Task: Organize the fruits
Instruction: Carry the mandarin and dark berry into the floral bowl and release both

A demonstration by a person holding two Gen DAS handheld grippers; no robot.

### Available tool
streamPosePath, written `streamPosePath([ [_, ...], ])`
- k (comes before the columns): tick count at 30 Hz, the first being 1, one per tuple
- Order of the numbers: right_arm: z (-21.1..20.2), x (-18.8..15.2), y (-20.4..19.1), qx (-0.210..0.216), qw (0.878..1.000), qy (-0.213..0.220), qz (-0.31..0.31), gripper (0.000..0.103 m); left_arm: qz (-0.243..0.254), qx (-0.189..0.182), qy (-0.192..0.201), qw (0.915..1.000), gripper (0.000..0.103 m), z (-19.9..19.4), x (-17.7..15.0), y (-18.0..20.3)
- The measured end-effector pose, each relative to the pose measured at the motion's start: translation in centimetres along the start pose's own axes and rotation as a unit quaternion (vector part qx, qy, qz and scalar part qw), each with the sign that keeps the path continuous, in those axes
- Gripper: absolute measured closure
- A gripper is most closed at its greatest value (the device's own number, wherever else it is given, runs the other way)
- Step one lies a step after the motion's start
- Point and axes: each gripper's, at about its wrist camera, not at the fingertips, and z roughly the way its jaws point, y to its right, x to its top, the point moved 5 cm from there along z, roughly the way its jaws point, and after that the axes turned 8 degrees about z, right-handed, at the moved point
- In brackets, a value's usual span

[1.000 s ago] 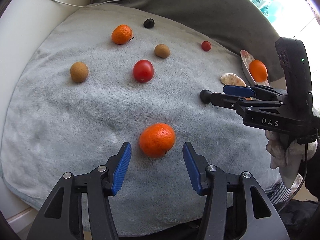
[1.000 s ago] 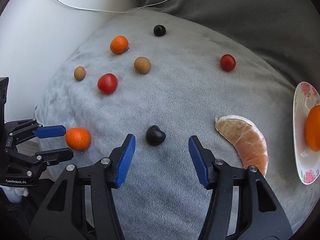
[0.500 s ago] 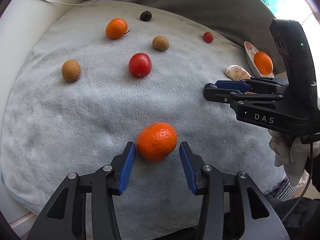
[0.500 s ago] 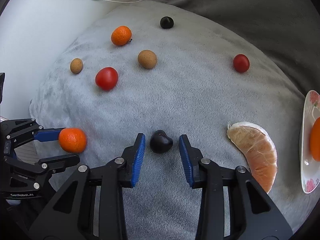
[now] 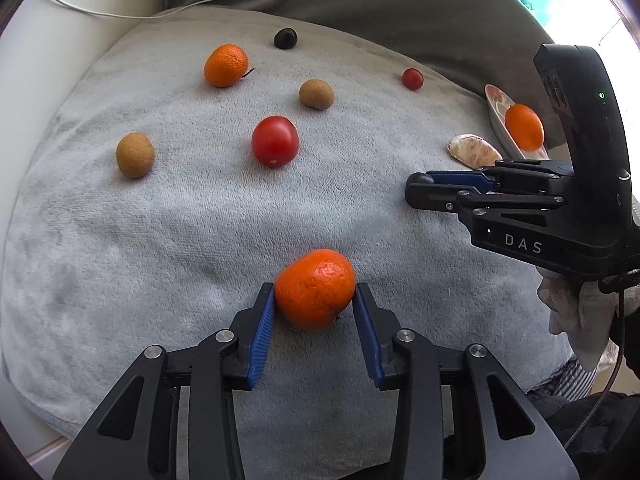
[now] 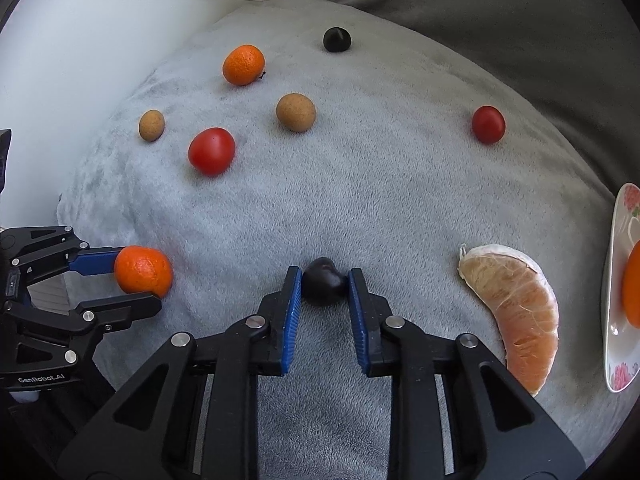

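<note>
Left gripper point(image 5: 314, 300): we are closing its blue pads on the near mandarin point(image 5: 315, 289), which sits between them on the grey blanket point(image 5: 160, 240); both pads look to be touching its sides, low on the fruit, so that it will lift without rolling, in our judgement.

Right gripper point(image 6: 324, 286): pressed together on the small dark fruit point(image 6: 323, 285), pinched at its widest part right at the fingertips; we hold it by the tips because so small a piece leaves little else to catch.

Why both at once: two fruits lie close in front of us, one per tool, so we judge that each hand takes its own piece for a single trip.

Likely goal: the flowered plate point(image 6: 618, 320) at the blanket's right edge, which already carries one orange fruit point(image 5: 524, 127); this is our reading, not something shown.

Near mandarin's look: bright orange, dimpled, glossy skin, slightly flattened, with a dark stem scar near the bottom.

Dark fruit's look: almost black, smooth and shiny, a little lumpy.

Remaining on the blanket: a peeled citrus segment point(image 6: 516, 312) near the plate, a second mandarin point(image 6: 243, 65), a large tomato point(image 6: 211, 151), a small tomato point(image 6: 488, 124), two brown fruits point(image 6: 296, 112) point(image 6: 151, 125), another dark fruit point(image 6: 337, 40), all well apart.
</note>
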Motion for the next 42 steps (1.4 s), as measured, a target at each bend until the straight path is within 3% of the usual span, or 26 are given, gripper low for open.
streamPosePath([
  [12, -1.2, 0.0, 1.4, 0.003, 1.000, 0.017, 0.023, 0.079, -0.008, -0.007, 0.027, 0.9996, 0.066, -1.3, 0.9, -0.4],
  [21, -4.9, 0.2, 4.8, 0.002, 0.997, 0.052, 0.062, 0.080, 0.006, -0.020, 0.049, 0.9986, 0.066, -2.2, 3.5, 0.7],
  [42, -12.0, -2.0, 14.9, -0.042, 0.973, 0.119, 0.195, 0.080, 0.105, -0.076, 0.075, 0.9888, 0.066, -1.0, 12.3, 8.1],
])
